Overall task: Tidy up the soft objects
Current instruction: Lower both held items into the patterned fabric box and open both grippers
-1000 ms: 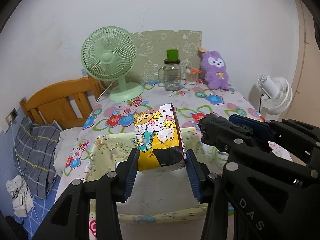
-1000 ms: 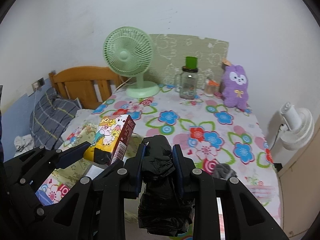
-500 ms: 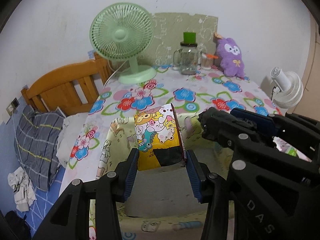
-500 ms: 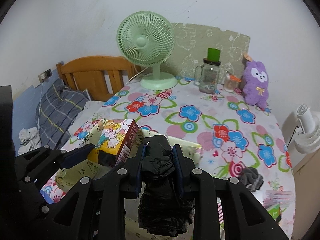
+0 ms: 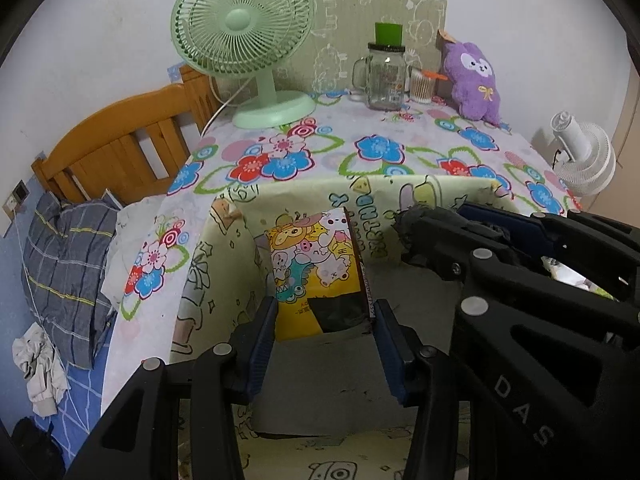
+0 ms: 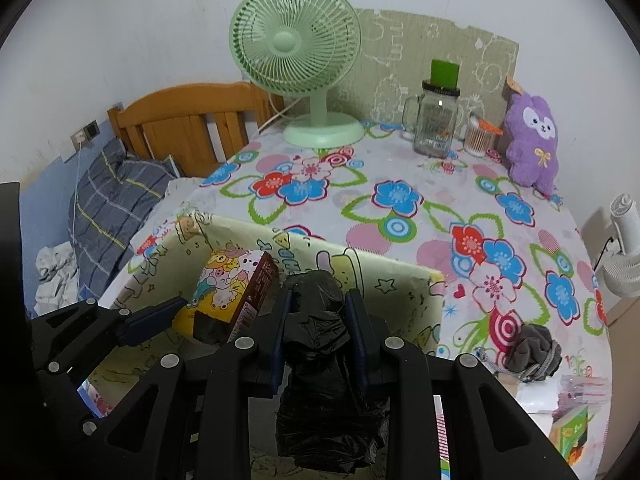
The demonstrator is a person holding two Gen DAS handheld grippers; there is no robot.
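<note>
Floral-clothed bench (image 6: 400, 216), open storage box (image 6: 360, 258): left gripper (image 5: 324, 334), fingers just easing apart around cartoon packet (image 5: 316, 264), and right gripper (image 6: 318, 336), clamping black bag roll (image 6: 320, 364), both angled inside for deposit.

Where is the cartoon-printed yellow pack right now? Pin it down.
In the left wrist view the yellow pack stands between the left gripper's just-opening jaws, inside the pale cartoon-printed box, left of the right gripper's black bag.

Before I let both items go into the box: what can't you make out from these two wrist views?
- Box floor: in both views, largely hidden by the grippers' bodies.
- Cartoon-print pack: its underside is out of sight in both views, so whether it has touched down is unclear; the left gripper has just been opening.
- Black plastic bundle: lower end hidden behind the right gripper.
- Items at the right wrist view's lower right: cut off.
</note>
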